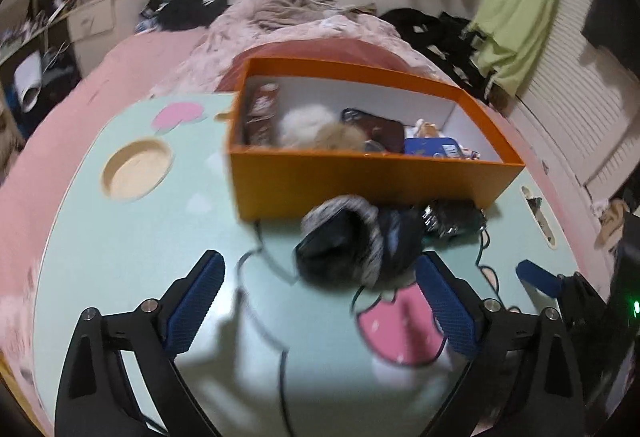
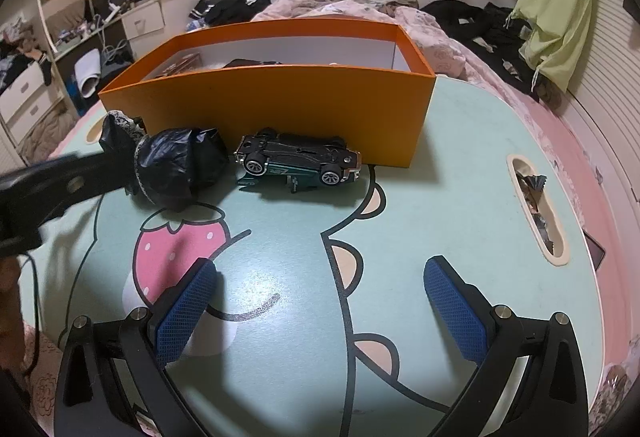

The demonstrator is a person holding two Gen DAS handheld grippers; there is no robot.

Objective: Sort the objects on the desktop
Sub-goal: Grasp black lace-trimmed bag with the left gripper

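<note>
Both tongs gape wide and hold nothing: left tongs (image 1: 320,301), right tongs (image 2: 320,301). Mid-frame on the mint bench (image 2: 440,165), a black scrunchie (image 2: 176,165) and an overturned toy car (image 2: 298,159) lie against the orange box (image 2: 280,105).

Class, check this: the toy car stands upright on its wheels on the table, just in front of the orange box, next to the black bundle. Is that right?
Not quite. The toy car lies tipped on its side, underside and wheels facing the camera, not upright. The right wrist view shows this. The rest holds: it is on the table, just in front of the orange box, next to the black bundle.
</note>
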